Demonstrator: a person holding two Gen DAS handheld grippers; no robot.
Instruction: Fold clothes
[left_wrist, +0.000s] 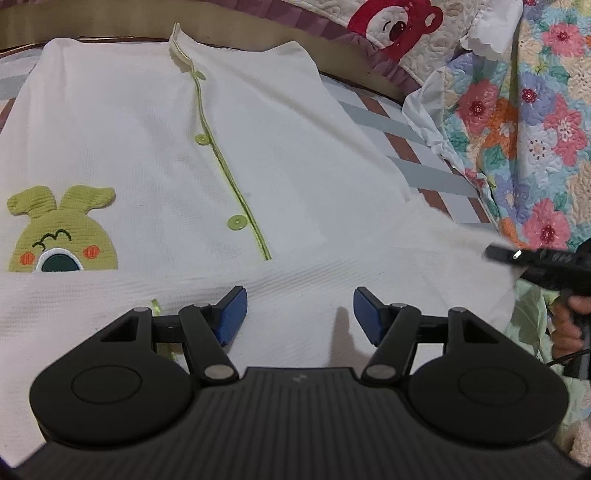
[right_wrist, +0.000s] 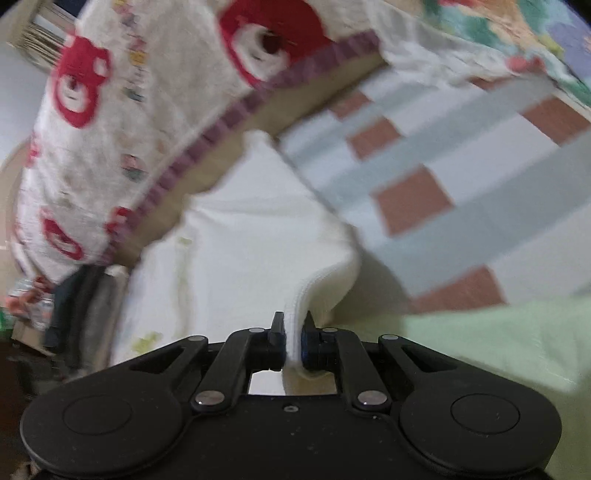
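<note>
white shirt spread on the bed, right edge pinched

the left gripper (left_wrist: 299, 314) stands wide over the near fold of the white shirt (left_wrist: 147, 147), pads clear of the cloth, nothing held. further right, the right gripper (right_wrist: 293, 341) is clamped narrow on the shirt's bunched edge, beside the checked sheet (right_wrist: 443, 184).

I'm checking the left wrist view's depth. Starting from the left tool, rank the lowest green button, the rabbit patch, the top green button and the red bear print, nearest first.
1. Lowest green button, just ahead of the left tool.
2. Rabbit patch, far left.
3. Top green button, up near the collar.
4. Red bear print, beyond the shirt, top right.
</note>
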